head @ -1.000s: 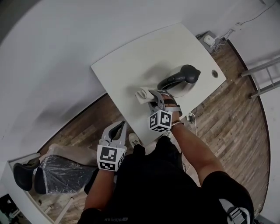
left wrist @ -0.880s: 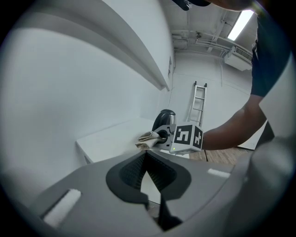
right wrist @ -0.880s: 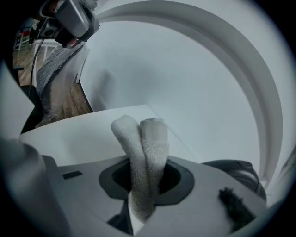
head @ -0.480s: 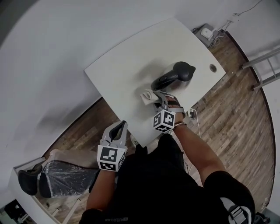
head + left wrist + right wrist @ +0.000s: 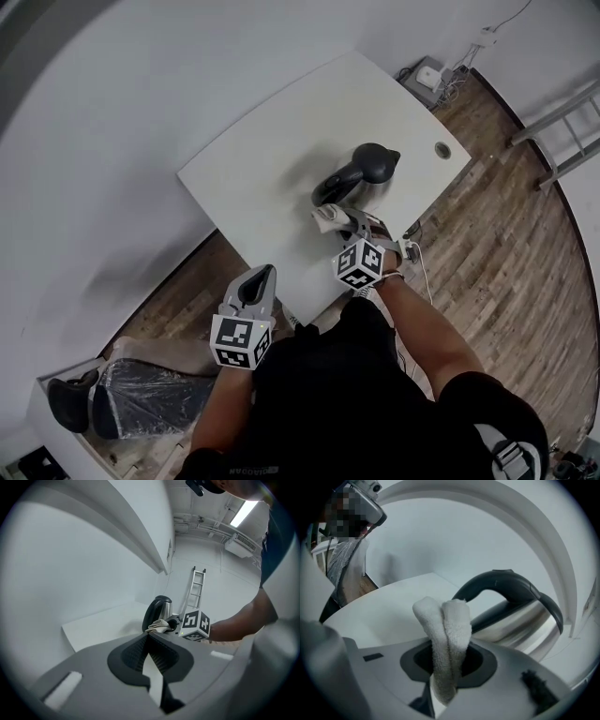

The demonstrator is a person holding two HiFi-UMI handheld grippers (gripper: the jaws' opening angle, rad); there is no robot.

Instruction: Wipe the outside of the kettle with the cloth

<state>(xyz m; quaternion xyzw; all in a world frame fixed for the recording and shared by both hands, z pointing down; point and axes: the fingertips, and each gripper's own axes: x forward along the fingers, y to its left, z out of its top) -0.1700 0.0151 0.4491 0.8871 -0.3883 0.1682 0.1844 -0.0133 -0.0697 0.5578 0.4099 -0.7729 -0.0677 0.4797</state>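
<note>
Right gripper [image 5: 335, 221] fingers clenched on folded cloth [image 5: 447, 634], just beside kettle [image 5: 372, 174] on white counter [image 5: 267, 173], left gripper [image 5: 258, 280] fingers pressed together, empty, off counter

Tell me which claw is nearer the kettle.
Right. The right claw, shut on the cloth, sits beside the kettle over the table; the left claw hangs shut, off the table edge, farther back.

I saw the kettle's [image 5: 520, 620] body as glossy brushed metal under a matt black plastic handle. The cloth [image 5: 445, 630] looked rough white terry. The table [image 5: 253, 178] was smooth matt white, the floor [image 5: 497, 262] wood planks.
</note>
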